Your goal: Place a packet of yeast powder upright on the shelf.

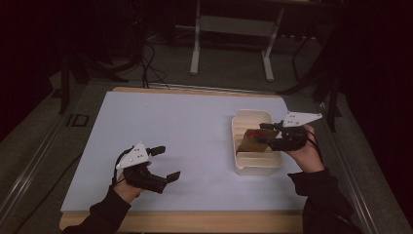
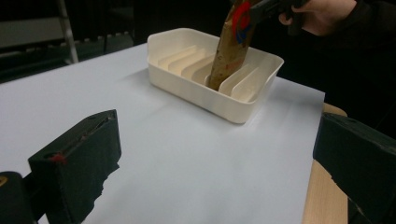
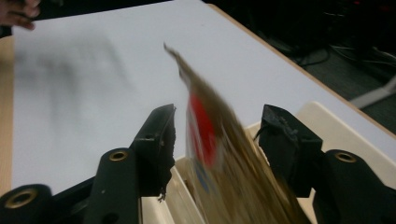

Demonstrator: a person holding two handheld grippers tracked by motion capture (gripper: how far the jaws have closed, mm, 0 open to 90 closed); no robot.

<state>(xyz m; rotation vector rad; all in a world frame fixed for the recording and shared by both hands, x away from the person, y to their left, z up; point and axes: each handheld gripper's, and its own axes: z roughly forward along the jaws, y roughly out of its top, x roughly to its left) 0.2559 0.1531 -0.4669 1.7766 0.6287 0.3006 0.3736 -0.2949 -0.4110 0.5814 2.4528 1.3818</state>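
A flat brown packet (image 1: 251, 139) with a red mark stands tilted in a slot of the cream slotted rack (image 1: 258, 169) at the table's right. My right gripper (image 1: 267, 135) reaches over the rack from the right. In the right gripper view the packet (image 3: 224, 158) sits between the jaws of that gripper (image 3: 219, 123) with a gap on each side, so it is open. In the left gripper view the packet (image 2: 231, 46) leans in the rack (image 2: 201, 93). My left gripper (image 1: 166, 163) rests open near the front left, with nothing between its jaws (image 2: 215, 163).
The white table top (image 1: 180, 126) has a wooden front edge (image 1: 195, 222). Beyond the table stand a white frame's legs (image 1: 196, 53) and cables on the dark floor. The rack's other slots look empty.
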